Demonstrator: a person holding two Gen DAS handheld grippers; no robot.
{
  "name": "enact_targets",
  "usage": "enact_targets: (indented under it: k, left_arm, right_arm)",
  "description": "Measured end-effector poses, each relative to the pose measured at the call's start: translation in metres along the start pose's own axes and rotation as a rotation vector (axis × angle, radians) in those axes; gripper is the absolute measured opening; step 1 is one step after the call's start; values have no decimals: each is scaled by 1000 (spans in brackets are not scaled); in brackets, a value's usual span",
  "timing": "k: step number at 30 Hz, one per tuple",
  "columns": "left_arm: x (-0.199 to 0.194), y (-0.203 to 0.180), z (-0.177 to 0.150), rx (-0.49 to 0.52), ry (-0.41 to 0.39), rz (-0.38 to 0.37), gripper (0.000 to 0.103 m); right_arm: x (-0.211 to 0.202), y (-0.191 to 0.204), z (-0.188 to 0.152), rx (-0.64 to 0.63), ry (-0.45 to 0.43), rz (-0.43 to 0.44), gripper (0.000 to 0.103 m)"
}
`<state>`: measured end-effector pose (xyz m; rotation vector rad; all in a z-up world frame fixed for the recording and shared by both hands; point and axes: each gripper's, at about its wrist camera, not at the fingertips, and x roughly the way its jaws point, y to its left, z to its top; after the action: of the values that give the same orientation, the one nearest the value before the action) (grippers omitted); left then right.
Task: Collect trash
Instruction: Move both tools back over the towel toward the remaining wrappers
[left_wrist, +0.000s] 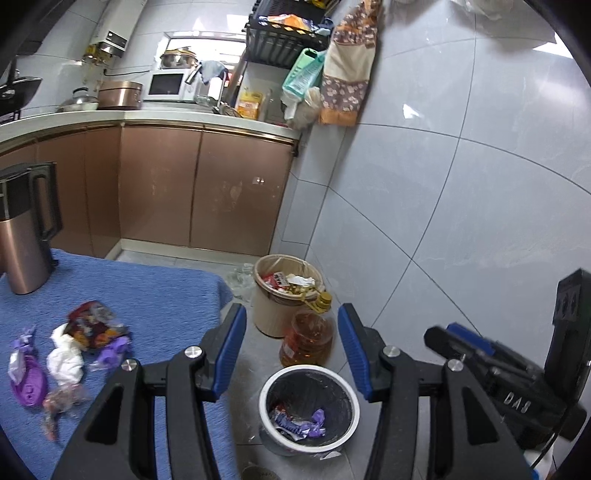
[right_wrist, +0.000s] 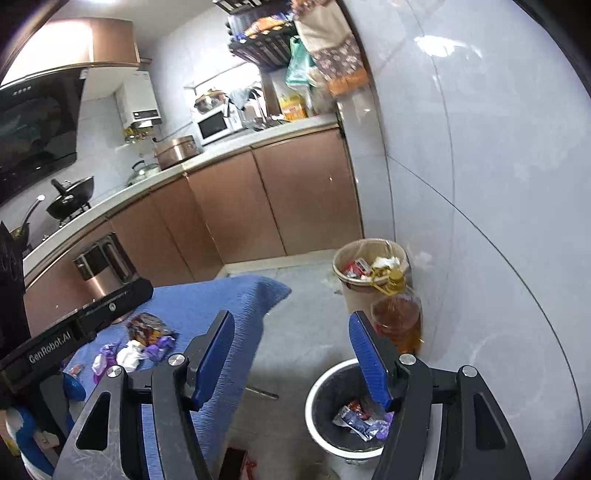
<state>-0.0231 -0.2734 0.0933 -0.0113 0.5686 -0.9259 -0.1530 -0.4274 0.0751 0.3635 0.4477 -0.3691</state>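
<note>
A small white bin with a black liner (left_wrist: 308, 408) stands on the floor and holds a few wrappers (left_wrist: 299, 422); it also shows in the right wrist view (right_wrist: 347, 406). Several wrappers and a crumpled white tissue (left_wrist: 66, 356) lie on the blue-towelled table (left_wrist: 155, 295), seen too in the right wrist view (right_wrist: 144, 341). My left gripper (left_wrist: 291, 332) is open and empty above the bin, beside the table edge. My right gripper (right_wrist: 291, 339) is open and empty above the bin; its body shows at the right of the left wrist view (left_wrist: 509, 384).
A taller beige bin full of trash (left_wrist: 284, 291) and an oil bottle (left_wrist: 308, 336) stand by the tiled wall behind the small bin. A copper kettle (left_wrist: 26, 229) stands at the table's far left. Brown kitchen cabinets (left_wrist: 184, 188) run behind.
</note>
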Motion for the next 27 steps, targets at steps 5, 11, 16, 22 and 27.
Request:
enact_targets:
  k: [5,11,16,22,27]
  left_arm:
    - [-37,29,-10,-25,-17,46,50]
    - [-76,80,-28,-69,-32,123,50]
    - [-93,136,-51,-138,-5,228,50]
    - [-113,205,-88,-268,36,341,50]
    - [-119,245,-107,-342,68,407,50]
  right_arm:
    - [-6,31,3,-48,-2,30,62]
    - [-5,65,3,-99,3,67,63]
    - [10,94,-2,-124,37,109,65]
    - [42,113,-21,-142,119,164,65]
    - [68,114,-32,-121,176,188,65]
